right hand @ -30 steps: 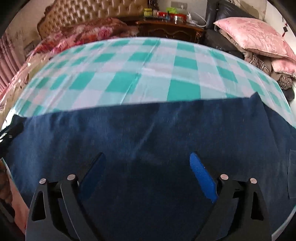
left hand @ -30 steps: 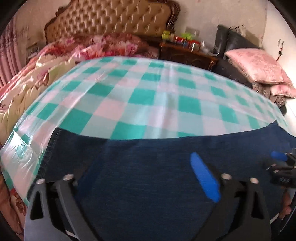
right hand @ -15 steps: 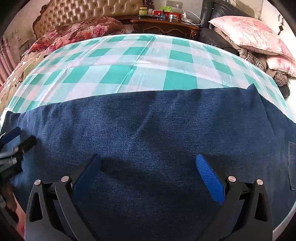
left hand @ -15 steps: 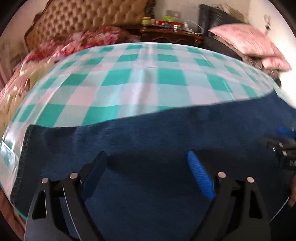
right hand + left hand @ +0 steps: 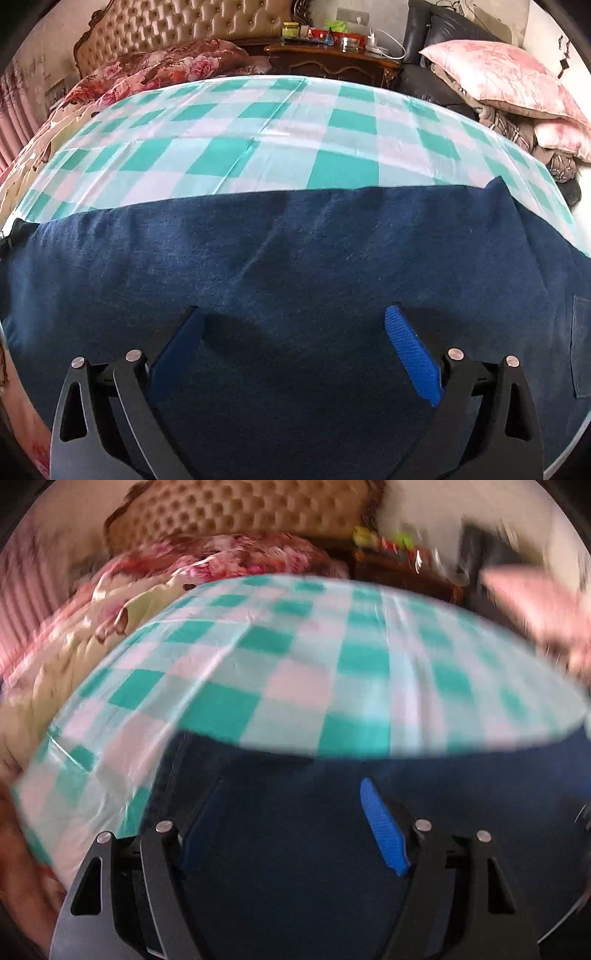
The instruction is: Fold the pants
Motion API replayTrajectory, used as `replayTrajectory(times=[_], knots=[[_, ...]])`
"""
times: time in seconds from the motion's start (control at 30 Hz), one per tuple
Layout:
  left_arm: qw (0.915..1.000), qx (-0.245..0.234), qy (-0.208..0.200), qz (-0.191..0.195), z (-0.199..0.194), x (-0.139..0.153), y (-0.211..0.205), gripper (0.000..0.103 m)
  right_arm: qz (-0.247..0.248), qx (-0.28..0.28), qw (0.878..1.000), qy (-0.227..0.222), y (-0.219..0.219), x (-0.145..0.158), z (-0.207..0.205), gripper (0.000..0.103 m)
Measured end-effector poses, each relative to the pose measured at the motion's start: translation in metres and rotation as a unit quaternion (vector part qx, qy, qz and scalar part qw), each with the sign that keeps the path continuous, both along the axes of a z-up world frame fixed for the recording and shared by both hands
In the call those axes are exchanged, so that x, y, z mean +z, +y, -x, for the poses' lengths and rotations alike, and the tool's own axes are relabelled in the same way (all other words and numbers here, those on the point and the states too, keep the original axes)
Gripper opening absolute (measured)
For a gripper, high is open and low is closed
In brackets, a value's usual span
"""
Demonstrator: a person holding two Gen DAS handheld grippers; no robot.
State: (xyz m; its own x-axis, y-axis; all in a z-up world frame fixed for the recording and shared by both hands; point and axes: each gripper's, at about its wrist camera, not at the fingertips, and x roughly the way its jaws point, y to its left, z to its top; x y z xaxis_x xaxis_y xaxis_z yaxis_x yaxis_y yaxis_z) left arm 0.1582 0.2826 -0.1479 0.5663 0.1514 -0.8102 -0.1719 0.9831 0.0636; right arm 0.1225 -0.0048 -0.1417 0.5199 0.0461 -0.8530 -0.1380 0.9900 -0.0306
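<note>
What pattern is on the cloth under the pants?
The cloth is checked in teal, white and pale pink; the right wrist view shows it sharpest.

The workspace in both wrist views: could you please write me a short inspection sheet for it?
Surface: table under a glossy teal-and-white checked cloth, creased.
Job's things: dark blue denim pants lying flat along the near edge; a patch pocket at the right; the hem seam shows in the left wrist view.
Clutter: nothing seen on the cloth besides the pants.
Grippers: left gripper over the hem end, jaws closing, denim below the blue-padded fingers, no grip seen; right gripper open above the denim.
Cables: white cable on the dark wooden nightstand.
Surroundings: tufted tan headboard, floral bedding, pink pillows.
</note>
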Motion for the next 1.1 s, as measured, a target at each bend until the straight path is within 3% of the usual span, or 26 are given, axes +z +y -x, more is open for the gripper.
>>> replayTrajectory(times=[0.07, 0.13, 0.23, 0.3, 0.4, 0.47, 0.57, 0.6, 0.67, 0.73, 0.83, 0.93, 0.97, 1.03, 1.1], knots=[[0.9997, 0.017, 0.013, -0.015, 0.004, -0.013, 0.007, 0.077, 0.002, -0.017, 1.0, 0.001, -0.005, 0.002, -0.003, 0.094], [0.9997, 0.024, -0.002, 0.009, 0.011, -0.009, 0.022, 0.066, -0.016, -0.02, 1.0, -0.003, -0.009, 0.007, -0.001, 0.09], [0.9957, 0.076, 0.01, -0.053, 0.013, -0.001, 0.029, 0.066, -0.025, -0.003, 1.0, -0.008, -0.005, 0.013, 0.012, 0.081], [0.9941, 0.1, 0.01, -0.042, 0.019, 0.004, 0.038, 0.065, -0.024, 0.016, 0.999, -0.017, 0.004, 0.017, 0.024, 0.079], [0.997, 0.046, -0.026, 0.057, 0.037, 0.018, 0.03, 0.065, -0.016, 0.047, 0.998, -0.032, 0.017, 0.02, 0.046, 0.079], [0.997, -0.012, -0.028, 0.071, 0.05, 0.017, 0.009, 0.065, -0.013, 0.06, 0.998, -0.029, 0.022, 0.016, 0.055, 0.079], [0.9972, -0.052, -0.012, 0.053, 0.061, 0.002, -0.008, 0.067, -0.005, 0.067, 0.998, -0.022, 0.024, 0.007, 0.063, 0.075], [0.9989, -0.032, 0.002, 0.035, 0.064, -0.007, 0.001, 0.067, -0.003, 0.067, 0.997, -0.025, 0.024, 0.006, 0.064, 0.074], [0.9998, -0.012, -0.008, 0.012, 0.068, -0.011, 0.015, 0.065, 0.003, 0.073, 0.997, -0.033, 0.025, 0.005, 0.067, 0.074], [0.9999, 0.008, -0.004, 0.012, 0.072, -0.007, 0.027, 0.049, 0.011, 0.076, 0.996, -0.038, 0.024, 0.007, 0.07, 0.074], [0.9993, 0.027, -0.023, -0.011, 0.081, 0.01, 0.021, 0.057, -0.007, 0.079, 0.996, -0.045, 0.024, 0.015, 0.078, 0.074], [0.9974, -0.027, -0.033, 0.058, 0.086, 0.011, 0.005, 0.063, -0.002, 0.093, 0.995, -0.032, 0.032, 0.01, 0.081, 0.073], [0.9985, -0.03, -0.017, 0.043, 0.086, 0.003, 0.0, 0.064, 0.001, 0.09, 0.996, -0.022, 0.034, 0.005, 0.08, 0.073], [0.9995, -0.013, 0.009, -0.026, 0.085, -0.012, 0.002, 0.065, 0.002, 0.088, 0.996, -0.03, 0.034, 0.003, 0.083, 0.073], [0.9998, 0.002, 0.003, -0.02, 0.086, -0.008, 0.009, 0.063, 0.01, 0.089, 0.996, -0.031, 0.036, 0.004, 0.083, 0.073]])
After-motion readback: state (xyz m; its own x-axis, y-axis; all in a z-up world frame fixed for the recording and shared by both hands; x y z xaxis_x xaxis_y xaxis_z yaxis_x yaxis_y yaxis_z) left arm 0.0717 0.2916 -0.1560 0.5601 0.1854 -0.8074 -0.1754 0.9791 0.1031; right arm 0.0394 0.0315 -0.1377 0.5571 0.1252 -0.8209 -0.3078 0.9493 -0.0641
